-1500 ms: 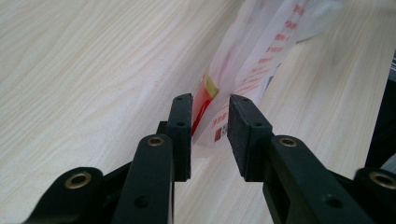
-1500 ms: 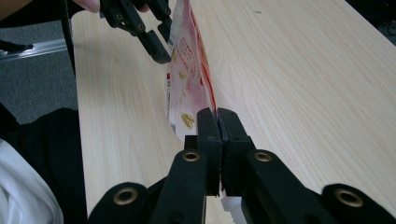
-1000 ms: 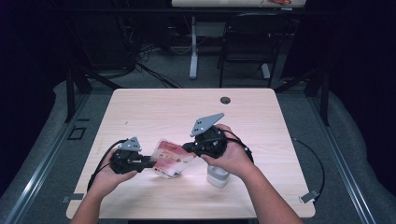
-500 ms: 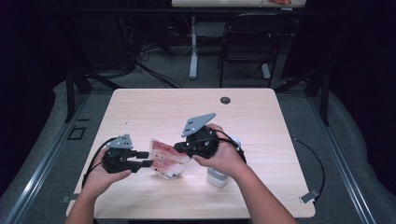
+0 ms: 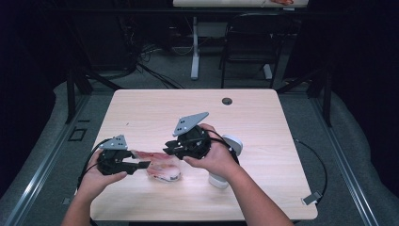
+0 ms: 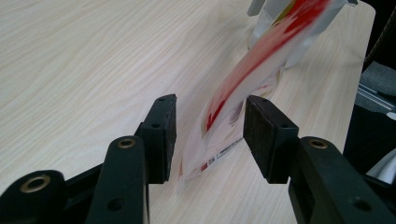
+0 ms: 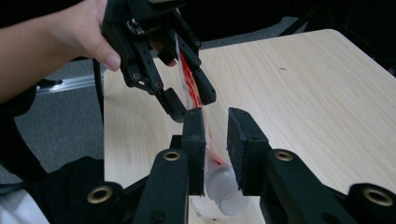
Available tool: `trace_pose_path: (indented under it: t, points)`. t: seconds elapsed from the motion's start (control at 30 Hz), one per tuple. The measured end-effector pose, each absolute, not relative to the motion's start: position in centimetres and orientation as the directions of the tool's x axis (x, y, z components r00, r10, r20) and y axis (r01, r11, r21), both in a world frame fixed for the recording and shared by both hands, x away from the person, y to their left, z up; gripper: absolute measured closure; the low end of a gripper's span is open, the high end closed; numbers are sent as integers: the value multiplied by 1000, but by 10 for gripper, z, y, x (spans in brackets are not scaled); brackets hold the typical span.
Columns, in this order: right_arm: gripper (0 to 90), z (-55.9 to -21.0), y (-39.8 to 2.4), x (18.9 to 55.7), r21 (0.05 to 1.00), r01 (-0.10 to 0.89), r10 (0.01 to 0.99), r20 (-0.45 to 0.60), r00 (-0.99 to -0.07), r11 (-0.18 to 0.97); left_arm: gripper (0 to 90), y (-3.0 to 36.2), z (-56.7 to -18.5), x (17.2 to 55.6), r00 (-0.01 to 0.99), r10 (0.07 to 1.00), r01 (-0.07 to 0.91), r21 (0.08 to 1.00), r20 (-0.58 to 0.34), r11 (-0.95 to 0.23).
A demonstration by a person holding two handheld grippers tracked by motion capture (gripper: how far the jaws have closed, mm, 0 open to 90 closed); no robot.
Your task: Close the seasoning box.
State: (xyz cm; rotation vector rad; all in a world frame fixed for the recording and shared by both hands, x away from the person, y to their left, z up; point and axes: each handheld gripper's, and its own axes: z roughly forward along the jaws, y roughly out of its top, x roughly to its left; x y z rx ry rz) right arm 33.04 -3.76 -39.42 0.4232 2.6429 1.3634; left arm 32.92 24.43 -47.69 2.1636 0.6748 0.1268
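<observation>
A clear plastic pouch with red print lies slumped on the wooden table, between my two grippers. My left gripper points right at it. In the left gripper view the jaws stand open with the blurred pouch loose between them, and no pad presses on it. They have just been opening. My right gripper hangs above the pouch's right end. Its jaws have also just been opening, with the pouch running through the gap toward the left gripper.
A white bottle-like object stands under my right wrist. A black round grommet sits near the table's far edge. A cable with a small clip trails off the right corner. A chair stands behind the table.
Both grippers let go of the pouch and their jaws spread. The left hand drew back to the left, and the pouch sagged down onto the table.
</observation>
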Motion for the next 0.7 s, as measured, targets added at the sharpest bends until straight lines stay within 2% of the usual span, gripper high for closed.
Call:
trace_pose_path:
  t: [0.23,0.4,0.53,0.7]
  points:
    - [711,-390,-43,327,825,202,323,25,-946,527,536,247,-475,329,848,512,422,759,-138,-495]
    - [607,-385,-47,325,840,219,343,41,-938,497,536,250,-470,327,839,527,434,749,-133,-501]
    - [558,-383,-50,324,845,234,371,46,-928,480,537,254,-468,326,840,526,434,744,-131,-508]
    - [562,-381,-57,322,846,231,387,32,-922,480,538,258,-465,324,839,529,429,752,-127,-501]
